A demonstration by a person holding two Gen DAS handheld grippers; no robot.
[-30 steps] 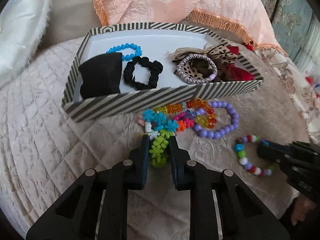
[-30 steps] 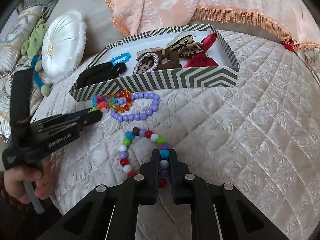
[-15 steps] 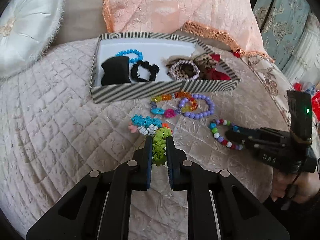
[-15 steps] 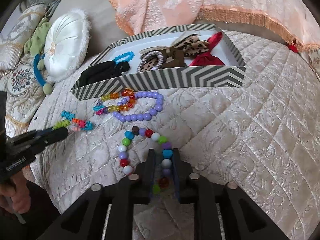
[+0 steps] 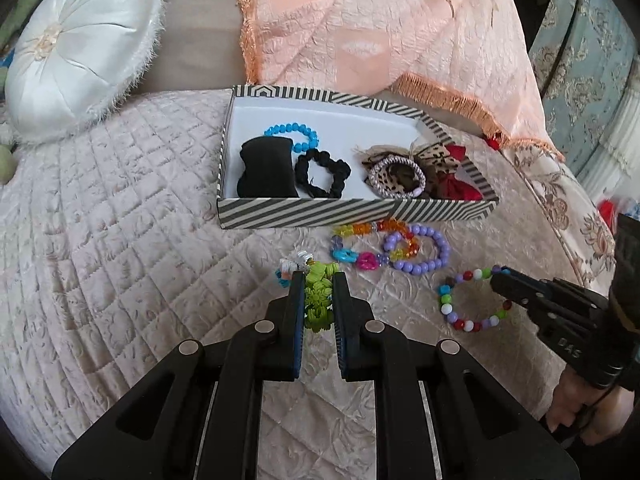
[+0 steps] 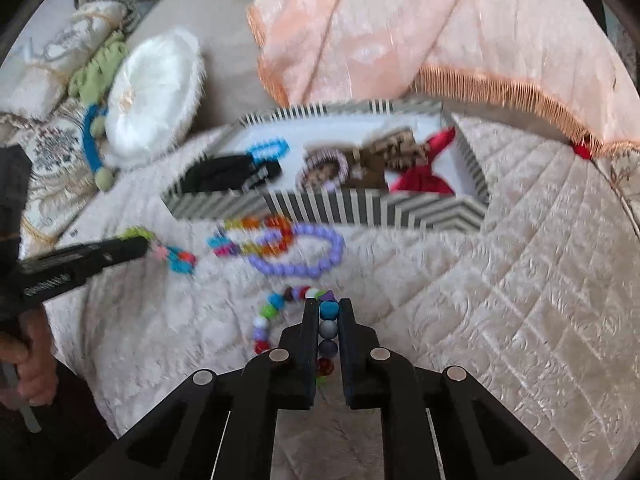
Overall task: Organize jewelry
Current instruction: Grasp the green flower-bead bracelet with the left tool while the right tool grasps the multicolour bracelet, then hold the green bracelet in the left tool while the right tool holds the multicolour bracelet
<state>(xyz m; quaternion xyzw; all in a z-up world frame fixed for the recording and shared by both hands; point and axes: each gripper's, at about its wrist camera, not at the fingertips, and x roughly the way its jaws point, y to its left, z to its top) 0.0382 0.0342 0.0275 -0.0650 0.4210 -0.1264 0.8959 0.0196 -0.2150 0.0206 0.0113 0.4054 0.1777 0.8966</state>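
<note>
My left gripper (image 5: 318, 276) is shut on a green, white and blue coil bracelet (image 5: 318, 300), whose green part sits between the pads. The same gripper (image 6: 146, 244) enters from the left in the right wrist view, with the coil bracelet (image 6: 180, 262) trailing from its tip. My right gripper (image 6: 327, 304) has its jaws closing, pressed on a multicoloured bead bracelet (image 6: 264, 320); the rest of its loop (image 5: 446, 308) lies on the quilt. A striped box (image 5: 348, 212) stands beyond. In front of it lie a purple bead bracelet (image 5: 436, 260) and a bright crystal bracelet (image 5: 360, 260).
The box holds a blue bead bracelet (image 5: 292, 132), a black pouch (image 5: 266, 168), a black scrunchie (image 5: 324, 172) and leopard and red bows (image 5: 400, 176). A white round cushion (image 5: 80, 52) lies at far left. A peach fringed throw (image 5: 380, 40) hangs behind the box.
My left gripper pulled back from the box, dragging the coil bracelet out of the pile. My right gripper opened briefly, then shut again on the beads and rose slightly.
</note>
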